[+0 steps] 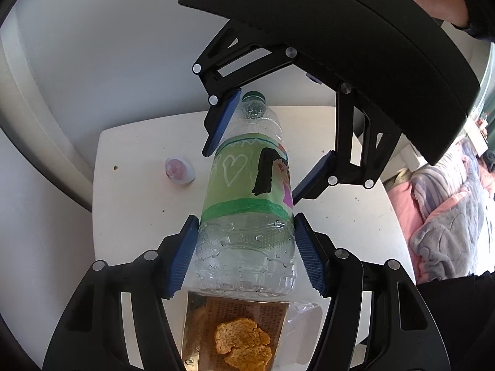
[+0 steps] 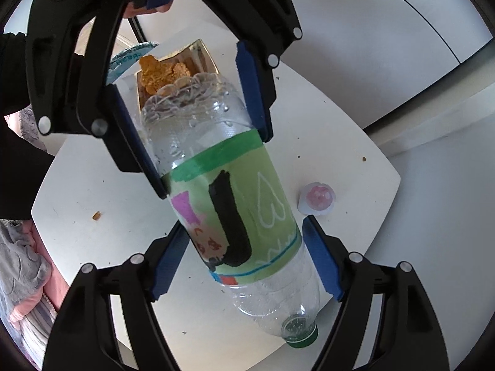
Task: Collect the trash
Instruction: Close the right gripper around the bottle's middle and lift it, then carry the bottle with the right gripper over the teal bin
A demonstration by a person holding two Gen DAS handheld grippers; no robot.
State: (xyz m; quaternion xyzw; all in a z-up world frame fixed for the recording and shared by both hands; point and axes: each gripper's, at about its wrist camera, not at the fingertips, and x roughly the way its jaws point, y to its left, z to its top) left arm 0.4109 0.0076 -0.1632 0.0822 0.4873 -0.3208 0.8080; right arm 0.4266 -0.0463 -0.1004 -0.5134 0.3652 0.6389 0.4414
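Two grippers sharing bottle [image 1: 247, 204]: left gripper [image 1: 246, 256] pinching base, right gripper [image 2: 247, 259] spread around upper body, seemingly lining up handover.

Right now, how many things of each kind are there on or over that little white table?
Plastic bottle: 1
Open snack box with orange pieces: 1
Small round pink-and-white capsule: 1
Blue-rimmed round lid: 1
Clear plastic wrapper: 1
Total: 5
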